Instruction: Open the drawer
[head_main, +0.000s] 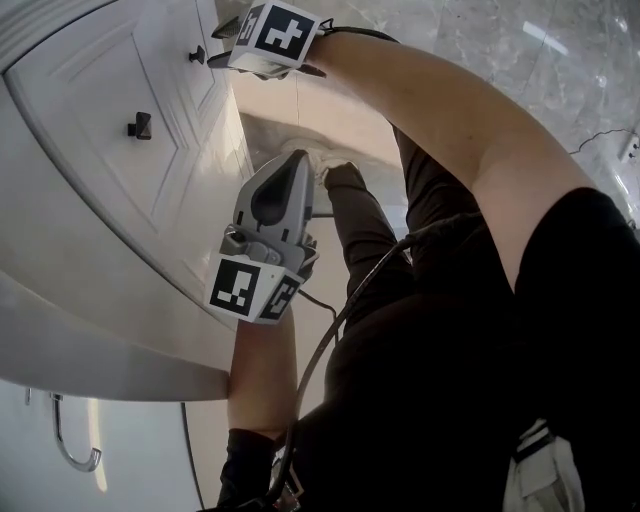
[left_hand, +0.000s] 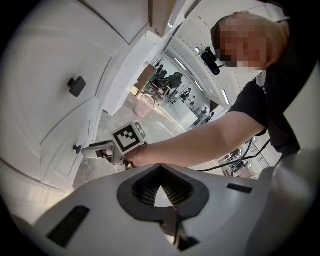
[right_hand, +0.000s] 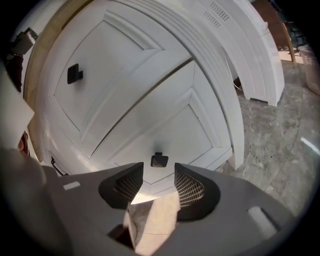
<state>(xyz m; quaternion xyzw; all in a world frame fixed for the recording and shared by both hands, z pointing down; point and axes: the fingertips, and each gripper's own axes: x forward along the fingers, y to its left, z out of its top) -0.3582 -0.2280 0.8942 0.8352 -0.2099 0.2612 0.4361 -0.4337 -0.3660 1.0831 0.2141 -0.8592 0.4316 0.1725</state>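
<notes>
A white cabinet front holds two drawers, each with a small black square knob. My right gripper (right_hand: 159, 168) is open, and the lower drawer's knob (right_hand: 159, 160) sits just ahead of the gap between its fingertips, untouched. The upper knob (right_hand: 75, 73) is up and to the left. In the head view the right gripper (head_main: 222, 42) points at the lower knob (head_main: 197, 54), with the upper knob (head_main: 139, 125) nearer me. My left gripper (head_main: 298, 158) hangs away from the cabinet; in the left gripper view its jaws (left_hand: 160, 168) meet at the tips and hold nothing.
A white countertop edge (head_main: 100, 350) juts out above the drawers, with a chrome curved fitting (head_main: 75, 450) beyond it. Grey marble floor (head_main: 480, 60) lies below. My leg and shoe (head_main: 325, 160) stand close to the cabinet, and a cable (head_main: 335, 325) trails along my body.
</notes>
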